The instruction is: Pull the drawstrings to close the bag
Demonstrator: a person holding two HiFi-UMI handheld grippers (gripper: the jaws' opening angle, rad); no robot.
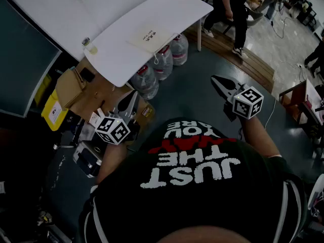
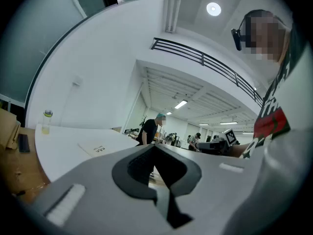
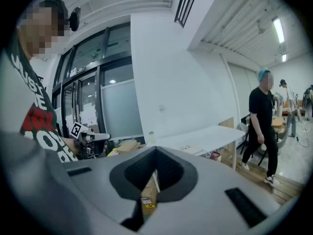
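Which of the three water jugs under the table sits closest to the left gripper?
The end jug, lowest and leftmost in the head view, just past the left gripper. The middle jug and the far jug stand farther up the row.

Ahead of the right gripper [image 1: 214,78] the grey floor [image 1: 195,99] lies free; close before the left gripper [image 1: 132,97] stand cardboard boxes [image 1: 81,91], water bottles [image 1: 163,64] and the white table [image 1: 116,54]

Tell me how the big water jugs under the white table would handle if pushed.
The water jugs are big, so likely heavy if full; fill level isn't clear. Standing upright, wide-bodied and packed side by side, they'd probably slide rather than tip.
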